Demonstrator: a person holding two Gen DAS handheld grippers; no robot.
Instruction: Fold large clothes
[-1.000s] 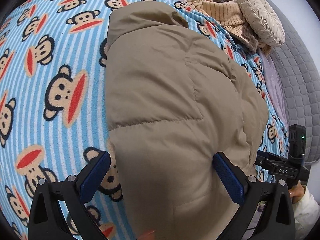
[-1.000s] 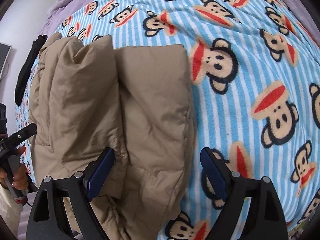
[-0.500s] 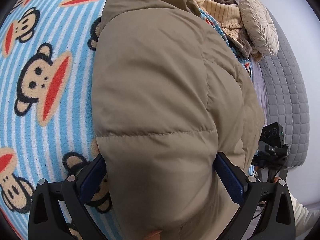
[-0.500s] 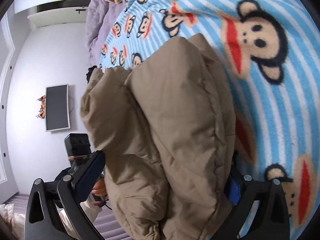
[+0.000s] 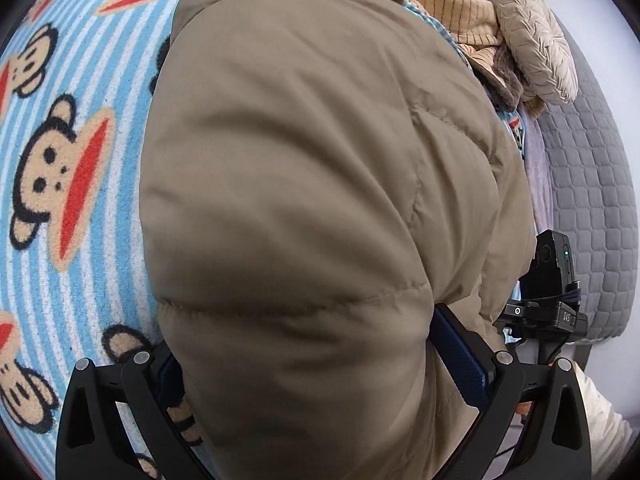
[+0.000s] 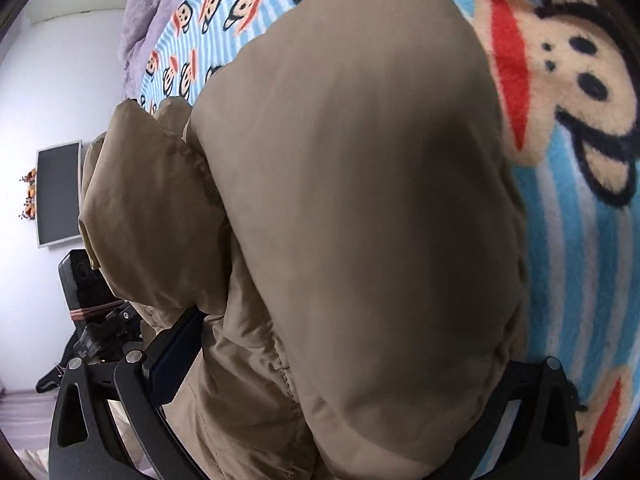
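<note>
A puffy tan jacket point(image 5: 304, 160), folded lengthwise, lies on a blue striped monkey-print blanket point(image 5: 80, 160). My left gripper point(image 5: 312, 344) stands open, and the jacket's near end bulges between its blue fingers point(image 5: 460, 352). In the right wrist view the same jacket point(image 6: 360, 160) fills the frame, with a folded layer bunched at the left. My right gripper point(image 6: 340, 340) is open around the jacket's near edge. Its left finger point(image 6: 176, 344) shows and its right finger is hidden behind the fabric. The blanket point(image 6: 580, 220) shows to the right.
A heap of beige knitwear point(image 5: 452, 12) and a round pleated cushion point(image 5: 536, 40) lie at the far end, beside a grey quilted headboard point(image 5: 592, 180). The person's pale sleeve point(image 5: 600, 420) is at the lower right. A dark screen point(image 6: 58, 192) hangs on the wall.
Both grippers have pushed forward onto the jacket's near end, which now bulges up between their fingers and fills both views. The jaw widths look unchanged.
</note>
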